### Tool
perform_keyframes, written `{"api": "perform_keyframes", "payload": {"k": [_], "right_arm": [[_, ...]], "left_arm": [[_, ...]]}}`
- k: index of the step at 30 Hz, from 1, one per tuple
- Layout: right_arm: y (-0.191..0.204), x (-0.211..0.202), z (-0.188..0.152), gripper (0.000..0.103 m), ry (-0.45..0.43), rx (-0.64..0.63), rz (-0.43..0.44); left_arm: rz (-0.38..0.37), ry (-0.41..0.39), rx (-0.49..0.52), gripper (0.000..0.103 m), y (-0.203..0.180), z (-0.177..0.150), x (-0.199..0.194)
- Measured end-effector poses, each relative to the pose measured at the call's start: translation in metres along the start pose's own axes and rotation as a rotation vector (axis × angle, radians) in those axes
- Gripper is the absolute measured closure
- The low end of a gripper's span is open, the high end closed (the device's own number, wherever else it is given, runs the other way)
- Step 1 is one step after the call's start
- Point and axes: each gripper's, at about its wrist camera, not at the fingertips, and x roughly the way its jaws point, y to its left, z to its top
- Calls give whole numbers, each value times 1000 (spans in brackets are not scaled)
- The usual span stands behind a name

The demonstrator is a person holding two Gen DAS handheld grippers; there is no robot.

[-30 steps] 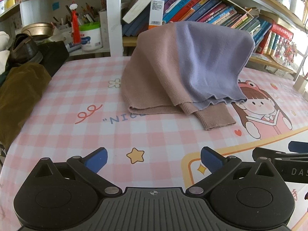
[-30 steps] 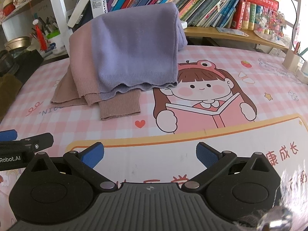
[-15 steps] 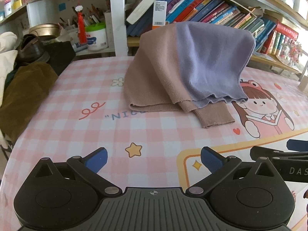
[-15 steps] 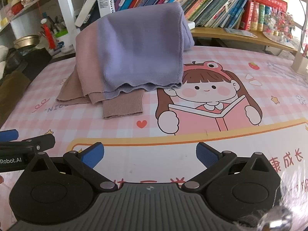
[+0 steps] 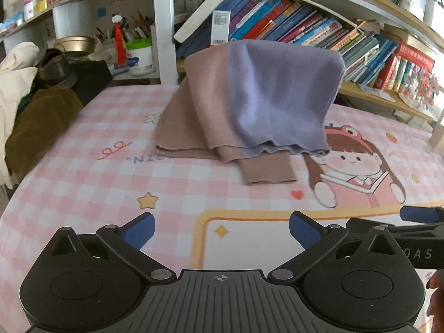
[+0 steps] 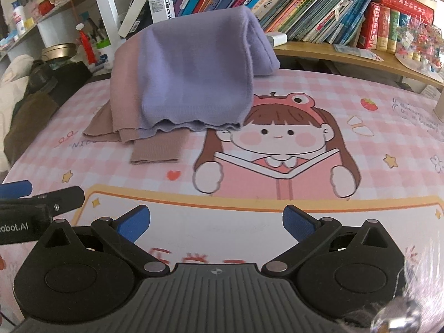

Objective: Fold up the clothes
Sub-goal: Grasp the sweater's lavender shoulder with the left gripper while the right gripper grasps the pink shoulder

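A folded knit garment, half dusty pink and half lilac (image 5: 249,105), lies at the far side of the pink checked cartoon tablecloth (image 5: 83,183); one pink sleeve cuff (image 5: 266,169) sticks out toward me. It also shows in the right wrist view (image 6: 188,77). My left gripper (image 5: 222,229) is open and empty, well short of the garment. My right gripper (image 6: 216,223) is open and empty, also well short of it. Each gripper's tip shows at the other view's edge.
A bookshelf full of books (image 5: 291,30) stands right behind the garment. A brown garment and dark items (image 5: 38,122) are piled at the table's left edge. A white tub and a pen holder (image 5: 138,55) sit on the shelf at the back left.
Both grippers have drawn back and shifted a little, so the garment looks slightly farther. The garment has not moved. Both stay open.
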Motion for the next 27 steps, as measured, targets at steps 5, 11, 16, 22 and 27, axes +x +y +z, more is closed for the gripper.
{"api": "perform_keyframes", "payload": {"k": [5,11,16,22,27], "right_arm": [[-29,-5,0,0,-1,-20,55],[-64,-9,-4,0,6,18,153],[-87,-11,-8,0,15,80,214],[-115,-12,-12,0,13,185,272],[-139,-7,-12,0,61,293,240]], "left_arm": [[49,0,-33,0,-26,-6,-5],[98,24,-36,0,-57,-15,-8],[133,45,-11,0,-76,-22,-10],[169,8,48,0,-98,-11,-3],[194,-6,77,0,-114,8,14]]}}
